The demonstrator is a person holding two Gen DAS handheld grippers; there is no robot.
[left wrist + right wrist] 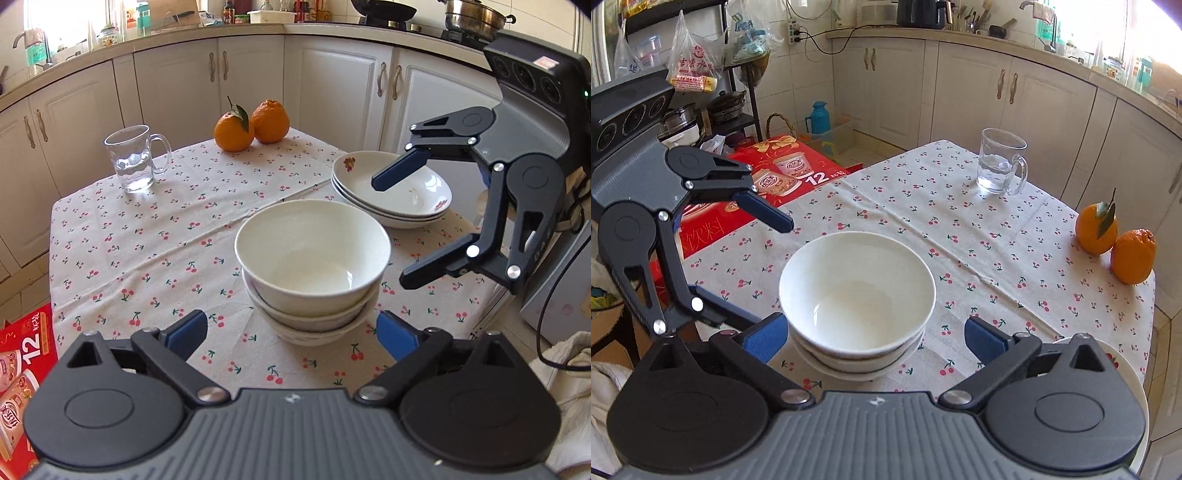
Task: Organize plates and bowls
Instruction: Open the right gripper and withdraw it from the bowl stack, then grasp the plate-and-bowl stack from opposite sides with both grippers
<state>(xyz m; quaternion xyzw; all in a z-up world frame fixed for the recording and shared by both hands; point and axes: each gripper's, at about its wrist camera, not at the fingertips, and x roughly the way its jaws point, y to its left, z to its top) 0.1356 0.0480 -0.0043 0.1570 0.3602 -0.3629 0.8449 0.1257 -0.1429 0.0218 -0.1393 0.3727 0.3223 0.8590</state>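
Here, your stack of three white ceramic bowls (312,269) sits mid-table on the cherry-print tablecloth (147,236), shallow plates (391,192) nested just behind. Both the left gripper (291,332) and right gripper (875,338) are spread wide, empty. Glazed, fragile, probably slippery: grip the rim.

Stack of 3 plain white bowls (313,258), nested upright, empty — near the table's front edge. Farther right, stack of 3 shallow white plates (391,192) with red flower prints — nested, level, close beside the bowls but apart.
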